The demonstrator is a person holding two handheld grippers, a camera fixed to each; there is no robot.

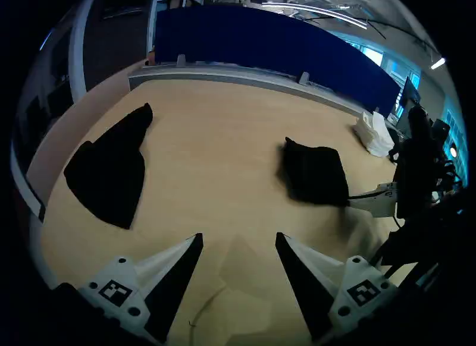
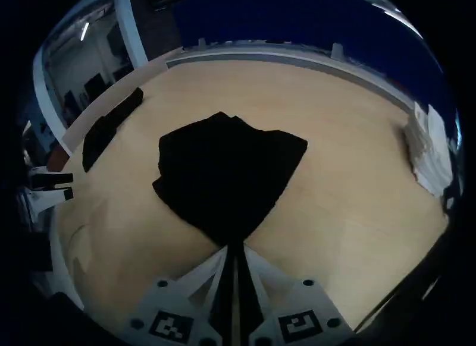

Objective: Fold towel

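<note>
While the right gripper (image 2: 236, 254) pinches the near corner of the crumpled black cloth towel (image 2: 229, 167), which spreads ahead of it on the pale wooden table (image 2: 345, 185), the left gripper (image 1: 238, 236) hangs wide open and empty, well apart from the towel.

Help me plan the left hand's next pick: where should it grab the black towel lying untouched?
Probably the near pointed corner, coming low from the near side with the open left hand-held gripper: the towel lies flat and that tip juts toward it.
</note>
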